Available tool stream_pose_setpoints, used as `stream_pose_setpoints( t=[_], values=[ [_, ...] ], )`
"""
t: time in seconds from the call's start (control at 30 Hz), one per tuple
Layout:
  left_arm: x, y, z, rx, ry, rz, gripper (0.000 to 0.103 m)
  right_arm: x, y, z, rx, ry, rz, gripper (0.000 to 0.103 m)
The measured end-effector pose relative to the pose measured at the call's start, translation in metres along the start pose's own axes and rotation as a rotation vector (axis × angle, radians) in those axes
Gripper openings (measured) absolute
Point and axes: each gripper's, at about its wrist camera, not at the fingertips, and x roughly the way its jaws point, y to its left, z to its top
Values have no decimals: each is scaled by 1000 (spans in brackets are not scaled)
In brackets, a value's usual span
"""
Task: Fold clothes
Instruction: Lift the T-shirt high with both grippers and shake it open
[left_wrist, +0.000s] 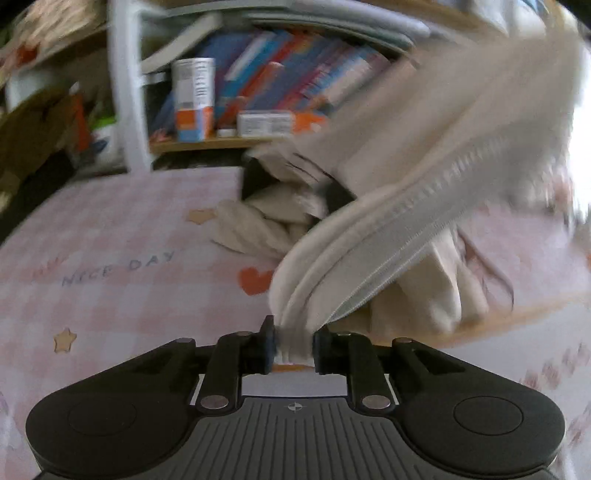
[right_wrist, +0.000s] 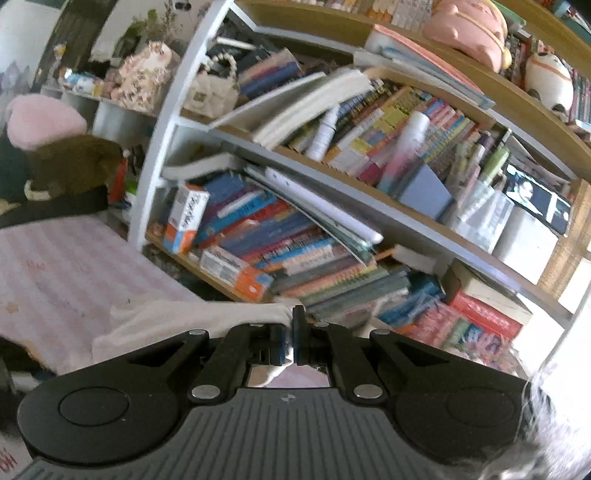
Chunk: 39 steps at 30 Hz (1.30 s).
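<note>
Left gripper (left_wrist: 293, 345) clamps a bunched ribbed hem of 1 cream garment (left_wrist: 406, 206), which is lifted, its remainder trailing on the pink checked sheet (left_wrist: 110, 236). Right gripper (right_wrist: 289, 334) pinches a thin edge of the same cloth before the bookshelf (right_wrist: 332, 206). Judgement: maintain both grips, draw the held edge taut and level before lowering. Count: 2 grippers, 1 garment.
</note>
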Motion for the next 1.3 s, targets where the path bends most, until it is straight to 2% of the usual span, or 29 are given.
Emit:
stream_pose_setpoints(
  t=[0.1,0.23,0.3,0.4,0.53,0.6,0.67,0.73,0.8,0.83,0.93,1.03,1.1,1.13,1.17,1.2,1.3],
  values=[
    [-32,20,17,-84,-97,-2,12,-15,-9,0,43,-23,-63,3],
    [-99,31,51,-97,-342,-5,11,-41,-22,6,113,-87,-152,3],
    [-141,30,73,-73,-506,-9,11,-56,-29,10,144,-126,-198,3],
    [-209,24,102,-37,-773,-21,11,-107,-32,39,117,-321,-309,3],
    [-287,15,119,-20,-1106,-58,11,-181,-35,79,58,-618,-466,3],
    [-317,11,124,-11,-1223,-76,12,-213,-39,93,48,-750,-513,3],
    [-336,10,125,-25,-1288,-119,12,-234,-44,100,66,-835,-516,3],
    [-334,14,129,-47,-1267,-158,12,-243,-48,104,94,-871,-488,3],
    [-324,16,133,-62,-1219,-171,12,-235,-53,103,119,-835,-446,3],
    [-314,17,135,-64,-1178,-166,12,-220,-54,99,126,-782,-428,3],
    [-253,23,142,-43,-949,-114,12,-170,-59,84,167,-599,-349,3],
    [-155,31,134,-23,-632,-41,12,-95,-53,46,202,-308,-233,3],
    [-87,43,116,-62,-424,-13,12,-38,-41,9,206,-115,-147,3],
    [-60,46,108,-58,-350,12,12,-14,-35,-8,221,-36,-106,3],
    [-35,48,101,-53,-282,35,12,10,-30,-25,233,39,-67,3],
    [-21,48,100,-47,-254,46,12,30,-24,-39,235,99,-39,3],
    [24,50,99,-29,-171,80,12,74,-22,-58,234,171,-8,3]
  ],
)
